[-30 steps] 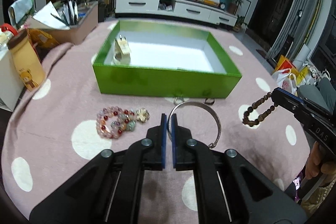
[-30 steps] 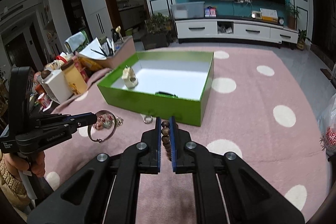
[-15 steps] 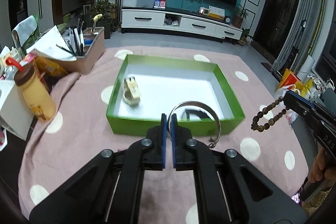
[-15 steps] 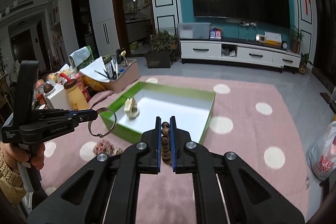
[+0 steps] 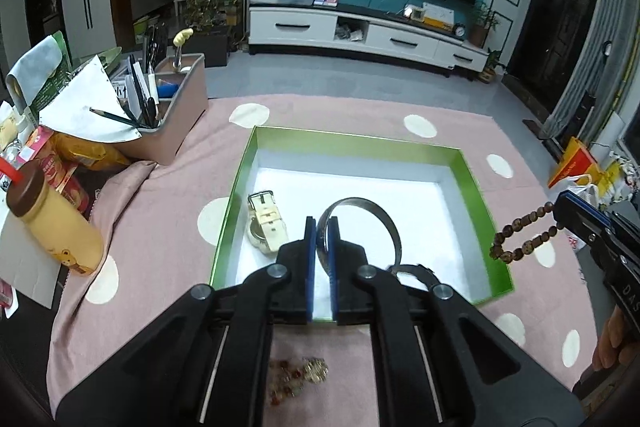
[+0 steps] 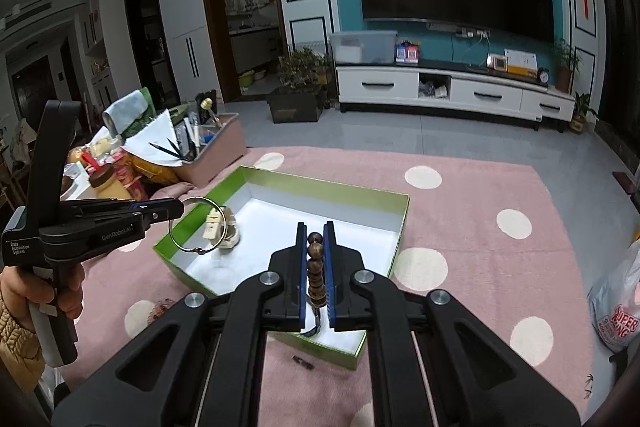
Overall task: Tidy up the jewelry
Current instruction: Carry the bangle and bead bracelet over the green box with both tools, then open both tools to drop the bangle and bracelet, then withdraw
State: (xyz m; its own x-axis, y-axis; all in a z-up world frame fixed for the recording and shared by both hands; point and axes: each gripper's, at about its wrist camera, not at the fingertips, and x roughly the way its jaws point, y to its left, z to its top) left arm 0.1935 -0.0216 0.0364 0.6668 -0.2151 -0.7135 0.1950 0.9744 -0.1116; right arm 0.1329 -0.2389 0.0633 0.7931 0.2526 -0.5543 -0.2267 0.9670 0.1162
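Left gripper (image 5: 321, 231): jaws narrow, pinched on silver bangle (image 5: 370, 217). Bangle clamped edge-on between the blue pads at frame centre, loop arcing out to the right of the jaws, over the white floor of the green box (image 5: 476, 187). Seen from right wrist view at left of frame: bangle (image 6: 196, 225) hanging from jaw tips above the box's left corner.

Right gripper (image 6: 313, 259): jaws narrow, closed on wooden bead bracelet (image 6: 315, 267). Beads stacked in a line between the pads, centre frame, above box interior. In left wrist view, bracelet (image 5: 524, 235) dangling at right edge, over the box's right wall.

Cream watch (image 5: 266, 223) lying inside box, left side. Coloured bead bracelet (image 5: 298, 373) left on pink table cloth (image 5: 168, 227), lower centre, outside box.
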